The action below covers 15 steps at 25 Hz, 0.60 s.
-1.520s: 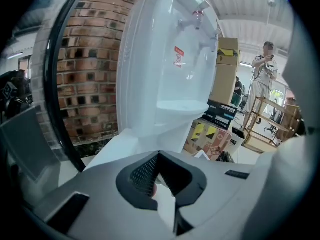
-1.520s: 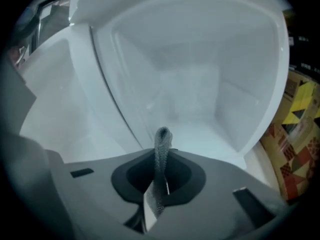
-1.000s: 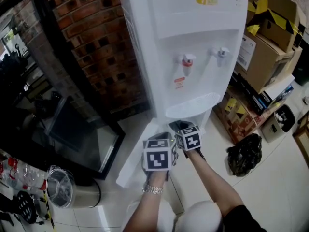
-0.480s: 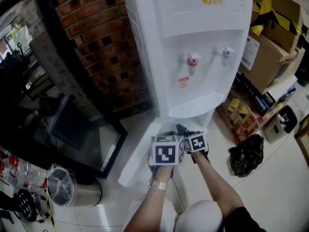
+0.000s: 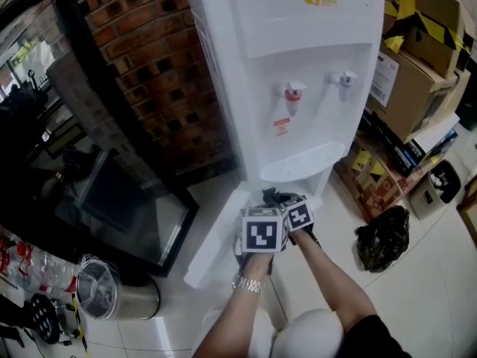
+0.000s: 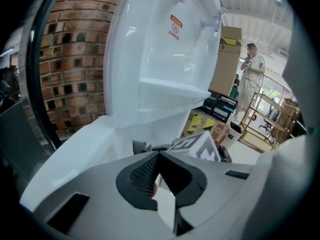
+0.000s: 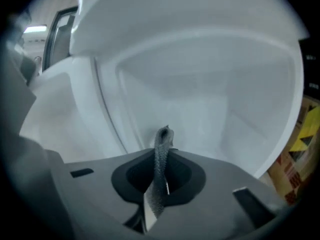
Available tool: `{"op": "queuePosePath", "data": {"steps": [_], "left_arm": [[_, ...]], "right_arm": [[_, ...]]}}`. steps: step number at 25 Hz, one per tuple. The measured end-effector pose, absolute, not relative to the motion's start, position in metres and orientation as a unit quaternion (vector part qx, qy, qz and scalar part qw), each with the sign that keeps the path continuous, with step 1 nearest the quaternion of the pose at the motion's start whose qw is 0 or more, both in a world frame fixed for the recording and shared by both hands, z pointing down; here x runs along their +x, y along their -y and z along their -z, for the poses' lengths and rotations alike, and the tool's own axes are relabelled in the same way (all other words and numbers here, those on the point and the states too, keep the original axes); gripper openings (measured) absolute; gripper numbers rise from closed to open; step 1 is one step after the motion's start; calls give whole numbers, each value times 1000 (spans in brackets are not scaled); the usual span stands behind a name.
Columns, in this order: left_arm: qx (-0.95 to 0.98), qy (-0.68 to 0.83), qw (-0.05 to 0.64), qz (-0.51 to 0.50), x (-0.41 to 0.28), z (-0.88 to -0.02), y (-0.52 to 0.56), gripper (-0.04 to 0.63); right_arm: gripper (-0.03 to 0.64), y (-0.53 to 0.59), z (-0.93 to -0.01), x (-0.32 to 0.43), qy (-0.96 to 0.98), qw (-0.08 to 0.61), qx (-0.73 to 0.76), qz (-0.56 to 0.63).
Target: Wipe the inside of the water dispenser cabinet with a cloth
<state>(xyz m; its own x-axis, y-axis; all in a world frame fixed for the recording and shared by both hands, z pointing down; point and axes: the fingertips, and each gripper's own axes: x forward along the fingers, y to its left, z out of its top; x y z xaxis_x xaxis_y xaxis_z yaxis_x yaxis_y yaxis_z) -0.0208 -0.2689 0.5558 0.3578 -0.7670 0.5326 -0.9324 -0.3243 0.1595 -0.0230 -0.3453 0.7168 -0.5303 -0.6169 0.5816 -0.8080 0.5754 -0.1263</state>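
The white water dispenser (image 5: 298,73) stands against a brick wall, its lower cabinet door (image 5: 216,237) swung open to the left. My right gripper (image 5: 282,198) is at the cabinet opening, shut on a dark grey cloth (image 5: 270,197). In the right gripper view the cloth (image 7: 161,146) stands up between the jaws of the right gripper (image 7: 161,171), facing the white cabinet interior (image 7: 210,99). My left gripper (image 5: 256,209) is close beside it on the left, shut and holding nothing. In the left gripper view the left gripper (image 6: 159,159) looks past the right gripper's marker cube (image 6: 197,146) at the door (image 6: 65,154).
Cardboard boxes (image 5: 410,73) are stacked to the right, with a black bag (image 5: 381,237) on the floor. A bin with a clear lid (image 5: 100,289) stands at lower left, next to a dark glass-fronted frame (image 5: 112,200). A person (image 6: 252,64) stands far off.
Both grippers have edged a little to the right and closer to the cabinet opening. The cloth stays clamped in the right gripper.
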Motion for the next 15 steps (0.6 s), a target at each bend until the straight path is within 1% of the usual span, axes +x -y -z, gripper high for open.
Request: {"op": "queuePosePath", "data": {"steps": [3,5,9,12,15], "left_arm": [[797,531,227,-177,-20,-552,267,2],[795,535,224,-177,-23,-550,268,2],[790,543,223,-176,-30,-550,271,2],[789,546,220,-177,-29,-550,273,2],[786,550,217,-181,-29,-552,273,2]], "right_arm": [[23,327,-759,-16,832,292,407,-238],[23,326,-768,-4,822,296,415,-255],[23,342,-736,15,823,248,439,-260],[23,351,-691,9,843,207,446,-220],[23,355,-671,-4,859,183,441,-184]]}}
